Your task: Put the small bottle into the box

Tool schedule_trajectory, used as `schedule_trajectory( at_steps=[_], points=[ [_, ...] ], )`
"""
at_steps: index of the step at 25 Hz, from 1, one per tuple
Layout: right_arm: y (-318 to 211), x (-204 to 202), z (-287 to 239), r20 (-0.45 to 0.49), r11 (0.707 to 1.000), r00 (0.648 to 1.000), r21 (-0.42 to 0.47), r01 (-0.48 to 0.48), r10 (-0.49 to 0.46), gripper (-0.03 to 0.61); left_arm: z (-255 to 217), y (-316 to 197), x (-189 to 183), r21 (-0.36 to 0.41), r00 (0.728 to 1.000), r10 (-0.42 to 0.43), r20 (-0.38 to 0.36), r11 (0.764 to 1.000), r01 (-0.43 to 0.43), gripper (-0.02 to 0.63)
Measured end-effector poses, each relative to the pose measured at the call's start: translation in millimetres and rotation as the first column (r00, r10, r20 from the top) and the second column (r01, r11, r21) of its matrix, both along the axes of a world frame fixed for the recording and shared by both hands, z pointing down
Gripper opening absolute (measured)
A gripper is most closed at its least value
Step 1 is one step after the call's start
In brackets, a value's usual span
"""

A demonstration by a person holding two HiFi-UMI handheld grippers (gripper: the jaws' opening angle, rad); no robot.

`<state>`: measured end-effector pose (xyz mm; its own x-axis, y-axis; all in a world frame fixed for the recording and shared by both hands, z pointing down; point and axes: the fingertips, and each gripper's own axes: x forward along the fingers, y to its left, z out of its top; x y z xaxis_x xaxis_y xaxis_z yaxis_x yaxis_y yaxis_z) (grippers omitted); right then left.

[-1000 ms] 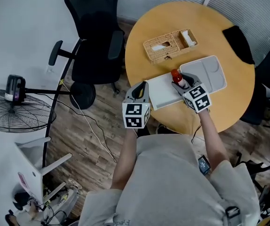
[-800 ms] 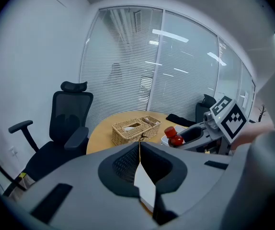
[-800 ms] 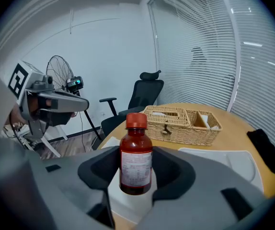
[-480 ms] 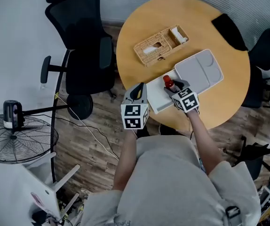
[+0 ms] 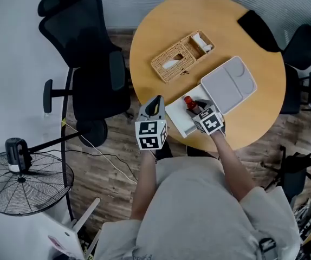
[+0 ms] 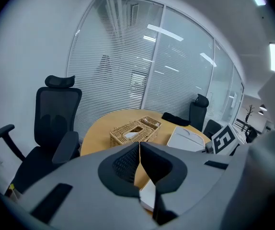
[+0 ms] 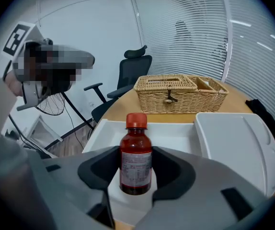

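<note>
A small brown bottle [image 7: 136,158] with a red cap stands upright between the jaws of my right gripper [image 7: 136,171], which is shut on it. In the head view the bottle [image 5: 188,102] and the right gripper [image 5: 195,107] are over the open white box [image 5: 178,114] at the table's near edge. Whether the bottle's base touches the box [image 7: 176,133] floor is hidden. My left gripper [image 5: 152,106] hangs just off the table's edge, left of the box. Its jaws meet in the left gripper view [image 6: 140,150] with nothing between them.
The white lid [image 5: 228,84] lies open right of the box. A wicker basket [image 5: 180,57] sits farther back on the round wooden table [image 5: 253,118]. A black office chair [image 5: 90,64] stands left of the table, a floor fan [image 5: 23,180] beyond it.
The right gripper has carried the bottle from the lid's edge leftward, over the box. The left gripper has stayed by the table edge. The head view has shifted.
</note>
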<state>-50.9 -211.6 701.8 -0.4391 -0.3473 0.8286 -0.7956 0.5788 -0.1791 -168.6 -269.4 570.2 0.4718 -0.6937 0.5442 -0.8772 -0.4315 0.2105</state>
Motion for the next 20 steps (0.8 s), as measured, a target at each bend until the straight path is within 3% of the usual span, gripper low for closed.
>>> schedule_trajectory(
  at_steps=[7, 20],
  points=[
    [10, -21, 18, -0.121, 0.979, 0.971, -0.027, 0.204, -0.206, 0.221, 0, -16, -20, -0.001, 0.999, -0.033, -0.001, 0.999, 0.033, 0.029],
    [11, -32, 40, -0.144, 0.956, 0.945, -0.073, 0.286, -0.294, 0.219, 4, -15, -37, -0.011, 0.995, -0.096, -0.005, 0.995, 0.096, 0.029]
  ],
)
